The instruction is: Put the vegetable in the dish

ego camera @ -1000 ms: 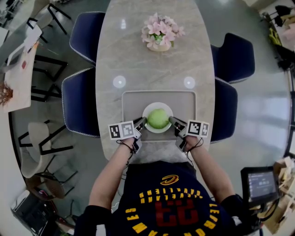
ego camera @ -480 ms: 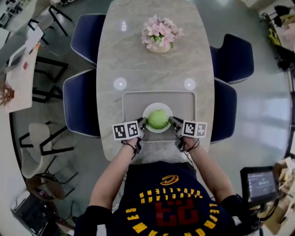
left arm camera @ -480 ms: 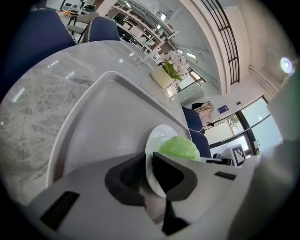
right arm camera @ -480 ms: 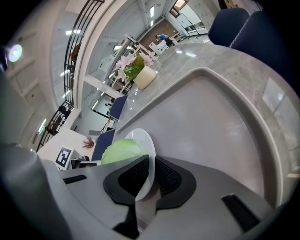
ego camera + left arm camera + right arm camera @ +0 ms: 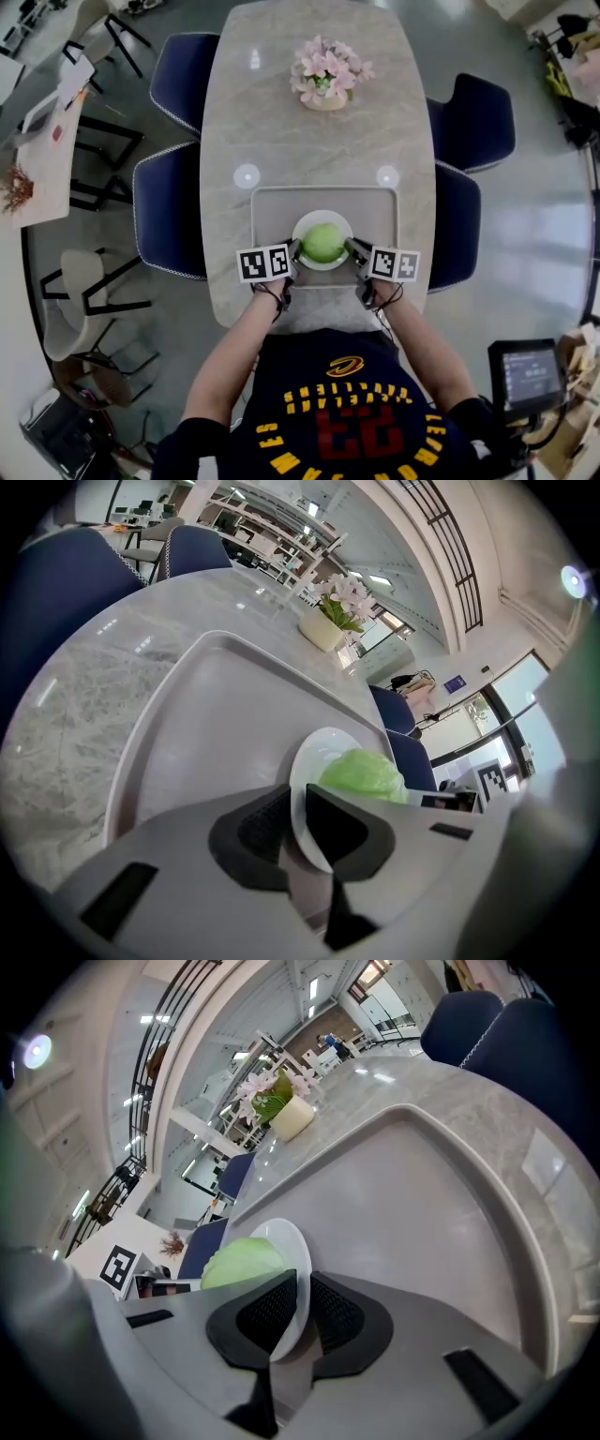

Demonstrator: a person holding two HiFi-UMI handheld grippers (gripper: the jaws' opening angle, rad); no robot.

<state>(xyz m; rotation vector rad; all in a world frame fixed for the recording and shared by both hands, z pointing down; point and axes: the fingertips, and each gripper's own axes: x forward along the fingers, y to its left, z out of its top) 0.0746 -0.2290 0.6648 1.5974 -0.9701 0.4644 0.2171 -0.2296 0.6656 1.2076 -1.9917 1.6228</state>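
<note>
The left gripper (image 5: 298,810) has its fingers (image 5: 255,834) clamped on one side of the white dish (image 5: 312,761), with a dark pad on each face of the thin rim. The right gripper (image 5: 302,1305) is closed on the opposite side of the rim in the same way.

The vegetable (image 5: 323,243), a pale green leafy head, lies in the dish between the two sets of fingers, just past their tips. It is rounded, with no clear long axis or pointing end.

The dish sits within the grey tray (image 5: 277,202), which spreads out beyond the fingers on the desk (image 5: 319,131). Whether the dish touches the tray cannot be told. A pot of pink flowers (image 5: 325,73) stands well beyond the fingertips.
</note>
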